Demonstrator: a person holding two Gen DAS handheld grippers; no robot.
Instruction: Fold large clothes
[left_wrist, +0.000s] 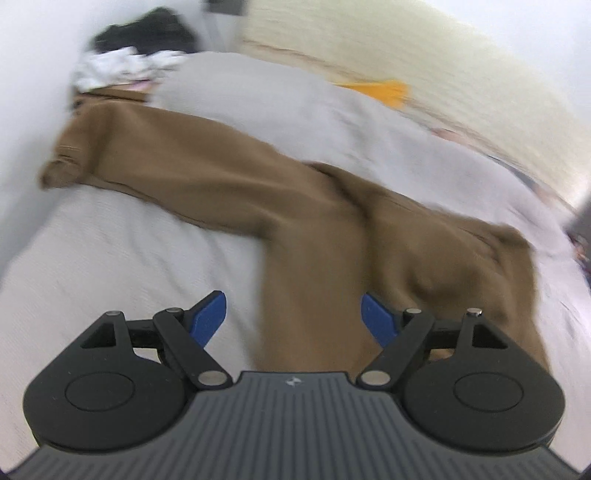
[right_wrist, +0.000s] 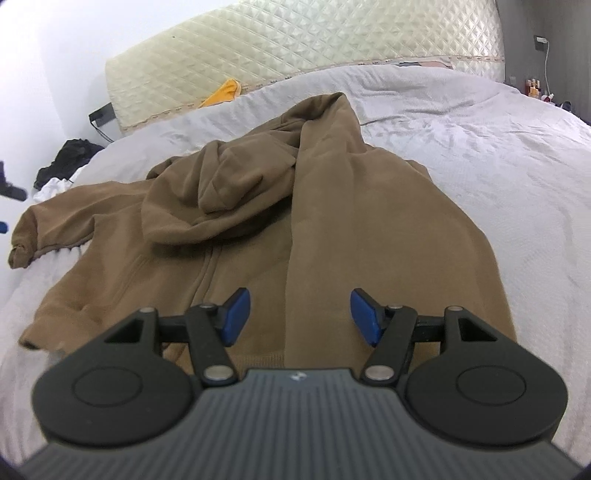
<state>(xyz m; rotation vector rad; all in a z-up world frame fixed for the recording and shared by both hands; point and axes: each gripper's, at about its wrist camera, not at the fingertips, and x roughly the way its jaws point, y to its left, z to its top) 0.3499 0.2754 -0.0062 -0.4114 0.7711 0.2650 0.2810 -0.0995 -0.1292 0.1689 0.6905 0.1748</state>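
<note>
A brown zip hoodie (right_wrist: 258, 221) lies spread on the grey bed cover (right_wrist: 480, 147). Its hood (right_wrist: 229, 177) is bunched over the chest. One sleeve (right_wrist: 332, 177) is folded lengthwise over the body, and the other sleeve (right_wrist: 48, 221) stretches out to the left. My right gripper (right_wrist: 299, 314) is open above the hem, with nothing pinched. The left wrist view is blurred. There the hoodie (left_wrist: 295, 206) runs across the bed, its long sleeve (left_wrist: 92, 147) reaching the far left. My left gripper (left_wrist: 293, 314) stands wide open above the fabric, its blue pads (left_wrist: 208, 314) clear of the cloth.
A cream quilted headboard (right_wrist: 295, 44) backs the bed, with a yellow cloth (right_wrist: 221, 94) at its foot. A pile of dark and white clothes (right_wrist: 62, 162) lies at the far left by the white wall. Small bottles (right_wrist: 533, 86) stand at the far right.
</note>
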